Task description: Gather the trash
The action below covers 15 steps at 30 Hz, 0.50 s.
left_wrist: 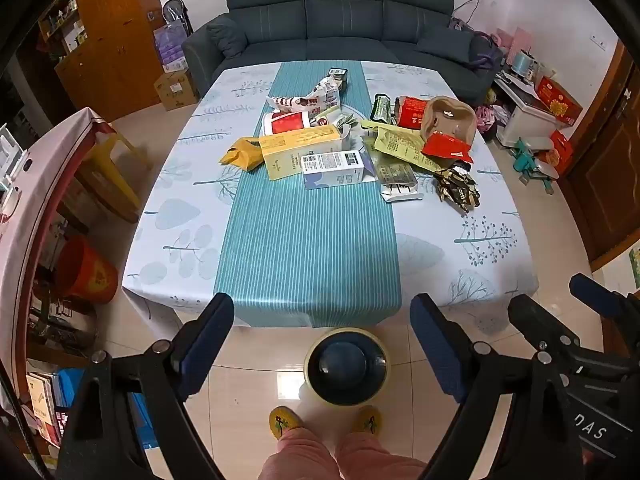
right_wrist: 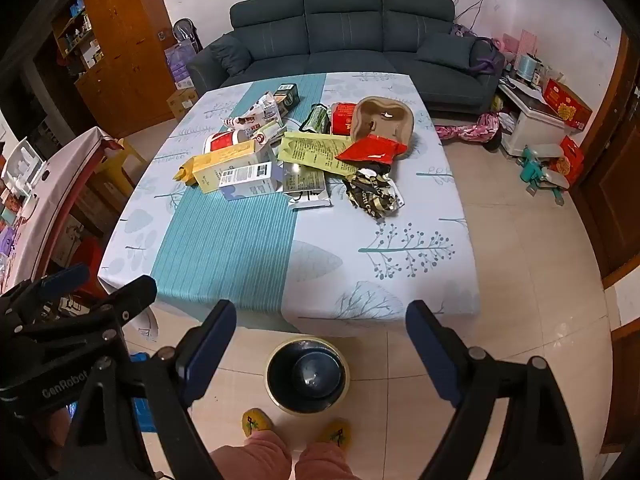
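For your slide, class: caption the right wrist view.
Both open grippers, right and left, hover above a bin before a table strewn with packaging trash.

The right gripper [right_wrist: 321, 344] hangs wide apart and empty above a dark bin [right_wrist: 307, 376] on the floor tiles. Beyond it, the desk [right_wrist: 360, 248] carries a trash pile [right_wrist: 296, 152] at its far half; the left gripper [right_wrist: 76, 296] shows at left.

near table half [left_wrist: 308, 248] bare | trash pile [left_wrist: 344, 148] crowds far half | bin [left_wrist: 346, 366] on floor below edge
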### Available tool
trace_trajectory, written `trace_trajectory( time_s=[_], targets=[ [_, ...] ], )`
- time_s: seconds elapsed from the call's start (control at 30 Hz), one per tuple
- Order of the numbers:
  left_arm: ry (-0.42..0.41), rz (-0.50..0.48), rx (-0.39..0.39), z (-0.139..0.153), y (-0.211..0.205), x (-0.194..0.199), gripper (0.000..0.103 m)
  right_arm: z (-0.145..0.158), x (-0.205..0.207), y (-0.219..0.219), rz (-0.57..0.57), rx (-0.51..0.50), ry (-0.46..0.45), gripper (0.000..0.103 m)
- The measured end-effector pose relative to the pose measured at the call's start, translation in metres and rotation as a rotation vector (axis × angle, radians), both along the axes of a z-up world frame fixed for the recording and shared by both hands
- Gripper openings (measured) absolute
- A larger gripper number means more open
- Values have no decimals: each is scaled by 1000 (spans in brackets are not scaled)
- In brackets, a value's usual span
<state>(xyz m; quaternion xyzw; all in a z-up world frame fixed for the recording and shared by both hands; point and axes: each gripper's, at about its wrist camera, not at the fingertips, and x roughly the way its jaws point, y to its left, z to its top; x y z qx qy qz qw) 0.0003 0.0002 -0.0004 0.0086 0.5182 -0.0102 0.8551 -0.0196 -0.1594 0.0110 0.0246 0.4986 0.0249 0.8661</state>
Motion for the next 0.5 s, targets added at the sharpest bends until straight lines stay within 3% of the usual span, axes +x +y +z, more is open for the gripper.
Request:
trace_trajectory(
  time_s=[0.5],
  targets=[
    [-11, -4, -6, 0, 2, 0, 87, 0, -3, 0, -2, -5, 0, 87]
  ],
)
